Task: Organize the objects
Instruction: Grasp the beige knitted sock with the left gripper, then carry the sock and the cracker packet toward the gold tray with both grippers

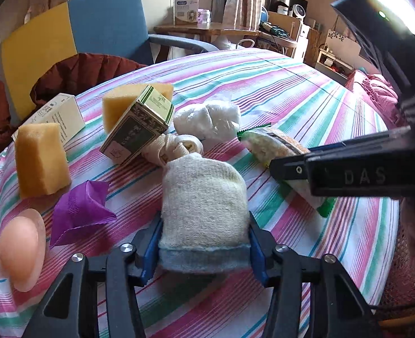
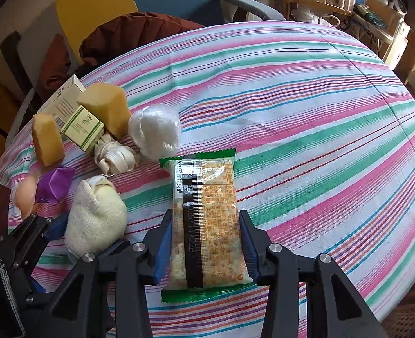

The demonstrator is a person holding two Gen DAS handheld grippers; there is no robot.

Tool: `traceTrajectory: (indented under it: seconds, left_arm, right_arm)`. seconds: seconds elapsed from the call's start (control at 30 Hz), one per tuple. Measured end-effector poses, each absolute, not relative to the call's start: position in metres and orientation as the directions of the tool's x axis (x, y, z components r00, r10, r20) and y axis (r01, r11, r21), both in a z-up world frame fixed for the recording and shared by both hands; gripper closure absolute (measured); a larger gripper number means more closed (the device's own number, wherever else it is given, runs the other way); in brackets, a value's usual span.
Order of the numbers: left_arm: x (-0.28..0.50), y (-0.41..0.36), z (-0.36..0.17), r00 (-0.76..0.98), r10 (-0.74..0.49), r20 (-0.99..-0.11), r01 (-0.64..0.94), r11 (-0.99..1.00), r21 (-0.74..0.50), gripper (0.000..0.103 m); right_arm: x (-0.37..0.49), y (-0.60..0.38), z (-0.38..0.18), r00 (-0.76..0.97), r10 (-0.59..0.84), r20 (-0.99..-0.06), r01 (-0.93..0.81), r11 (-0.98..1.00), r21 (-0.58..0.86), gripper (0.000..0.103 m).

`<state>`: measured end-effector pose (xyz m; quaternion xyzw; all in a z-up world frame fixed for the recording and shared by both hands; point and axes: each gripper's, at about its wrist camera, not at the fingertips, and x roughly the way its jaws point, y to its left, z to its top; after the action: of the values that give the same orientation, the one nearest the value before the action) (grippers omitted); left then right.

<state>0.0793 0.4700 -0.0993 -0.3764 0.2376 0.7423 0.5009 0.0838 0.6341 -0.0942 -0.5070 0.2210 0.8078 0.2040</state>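
Observation:
A cream knitted sock (image 1: 204,197) with a blue hem lies on the striped tablecloth (image 1: 291,90). My left gripper (image 1: 204,248) is shut on its hem end, one blue pad pressing each side. In the right wrist view the same sock (image 2: 94,219) lies at lower left with the left gripper (image 2: 47,231) on it. My right gripper (image 2: 204,242) is shut on a green-edged snack packet (image 2: 207,211) lying flat on the cloth, its pads against the long sides. From the left wrist, the packet (image 1: 272,143) is partly hidden behind the right gripper's fingers (image 1: 348,174).
At the table's left edge cluster two yellow sponges (image 1: 41,160) (image 1: 123,101), a green tea box (image 1: 139,126), a white carton (image 1: 58,112), a white plastic bundle (image 1: 207,118), a cream strap bundle (image 1: 176,146), purple paper (image 1: 80,211) and a peach egg-shaped piece (image 1: 18,248). A blue-and-yellow chair (image 1: 103,22) stands behind.

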Motion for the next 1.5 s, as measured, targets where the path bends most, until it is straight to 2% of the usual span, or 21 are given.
traceTrajectory:
  seconds: [0.43,0.9,1.07,1.23,1.5]
  left_arm:
    - [0.078,0.403,-0.099,-0.235,0.622,-0.747,-0.887,-0.451,-0.098,0.051]
    - [0.086,0.361,-0.098,-0.22,0.66,-0.719,-0.87,-0.467,-0.162,0.052]
    - [0.096,0.346,-0.094,-0.24,0.65,-0.721,-0.869,-0.474,-0.138,0.052]
    - [0.096,0.323,-0.089,-0.237,0.663,-0.71,-0.854,-0.491,-0.173,0.052]
    - [0.094,0.283,-0.064,-0.294,0.69,-0.661,-0.842,-0.514,-0.162,0.052]
  right_arm:
    - [0.078,0.614,-0.091,-0.424,0.142,-0.894,-0.512,-0.852,0.108,0.059]
    - [0.073,0.557,-0.064,-0.562,0.218,-0.798,-0.367,-0.93,0.004,0.06]
    - [0.072,0.54,-0.055,-0.629,0.215,-0.747,-0.307,-0.952,-0.015,0.06]
    - [0.071,0.533,-0.058,-0.635,0.198,-0.747,-0.282,-0.959,-0.014,0.06]
    - [0.07,0.525,-0.06,-0.652,0.168,-0.739,-0.243,-0.97,-0.006,0.06]
